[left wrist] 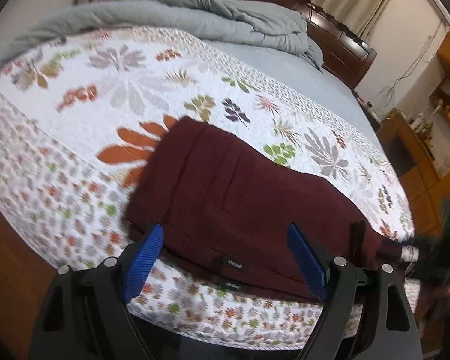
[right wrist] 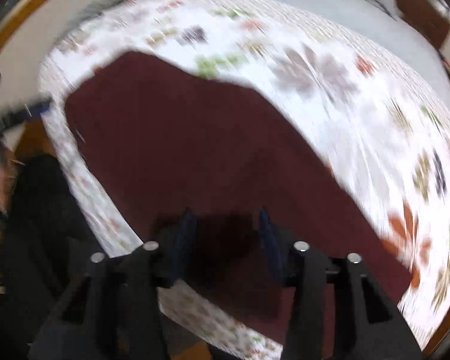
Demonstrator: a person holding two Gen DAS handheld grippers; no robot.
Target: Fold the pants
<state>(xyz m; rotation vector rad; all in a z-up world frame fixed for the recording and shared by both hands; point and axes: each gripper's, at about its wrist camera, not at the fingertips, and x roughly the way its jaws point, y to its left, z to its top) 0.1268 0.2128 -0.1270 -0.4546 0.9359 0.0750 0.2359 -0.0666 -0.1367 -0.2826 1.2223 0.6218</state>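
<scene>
Dark maroon pants [left wrist: 231, 198] lie folded lengthwise on a floral quilt [left wrist: 111, 90] near the bed's front edge. My left gripper [left wrist: 225, 231] is open, its blue pads [left wrist: 144, 264] wide apart just above the near edge of the pants, holding nothing. In the blurred right wrist view the pants [right wrist: 195, 150] fill the middle. My right gripper [right wrist: 226, 216] is open above them, its blue fingers [right wrist: 186, 240] apart with only dark shadow between them. The other gripper shows as a dark blur at the right edge of the left wrist view.
A grey duvet [left wrist: 225, 12] is bunched at the far side of the bed against a dark wooden headboard [left wrist: 339, 39]. Wooden shelves and cabinets [left wrist: 435, 114] stand to the right. The quilt's front edge [left wrist: 225, 330] drops off just below the pants.
</scene>
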